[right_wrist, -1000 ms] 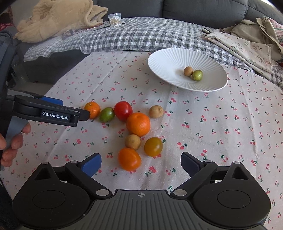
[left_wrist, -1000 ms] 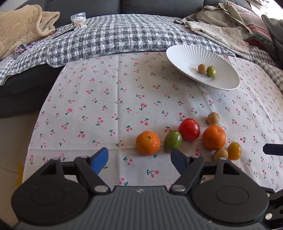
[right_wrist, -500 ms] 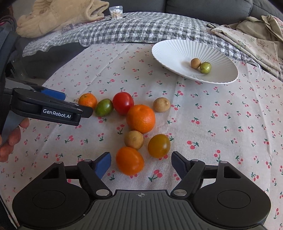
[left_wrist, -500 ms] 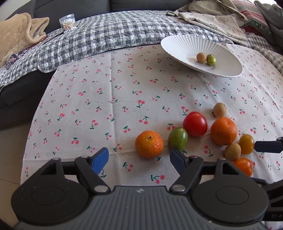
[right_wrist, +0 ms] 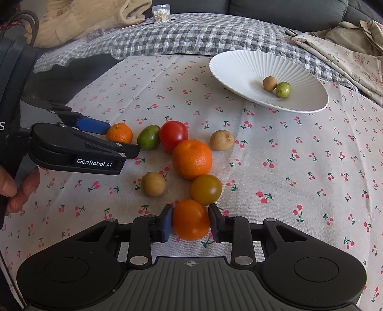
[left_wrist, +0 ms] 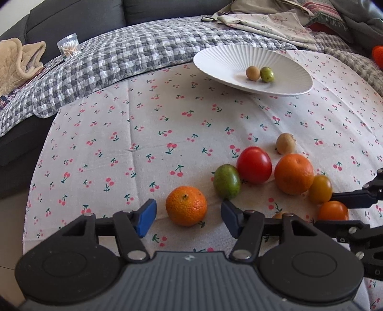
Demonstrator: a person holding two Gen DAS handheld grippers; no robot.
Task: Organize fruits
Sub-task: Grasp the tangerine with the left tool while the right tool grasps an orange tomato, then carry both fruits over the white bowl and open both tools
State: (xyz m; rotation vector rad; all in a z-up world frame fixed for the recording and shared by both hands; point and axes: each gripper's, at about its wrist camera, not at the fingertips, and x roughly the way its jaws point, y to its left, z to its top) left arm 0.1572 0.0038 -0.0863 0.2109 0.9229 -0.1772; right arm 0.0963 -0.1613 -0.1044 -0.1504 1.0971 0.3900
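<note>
Right wrist view shows the right gripper (right_wrist: 190,222) just closing across the middle of a smooth, soft-skinned orange tomato (right_wrist: 190,219), so gentle pressure suits, while the left gripper (left_wrist: 187,215), half-spread and narrowing, straddles a firmer mandarin (left_wrist: 186,205).

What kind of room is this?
Probably a living room at home: a dark sofa with a checked quilt sits behind a table under a cherry-print cloth, with fruit and a white plate.

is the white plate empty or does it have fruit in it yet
Not empty: the white plate holds two small fruits, a tan one and a green one, touching.
</note>
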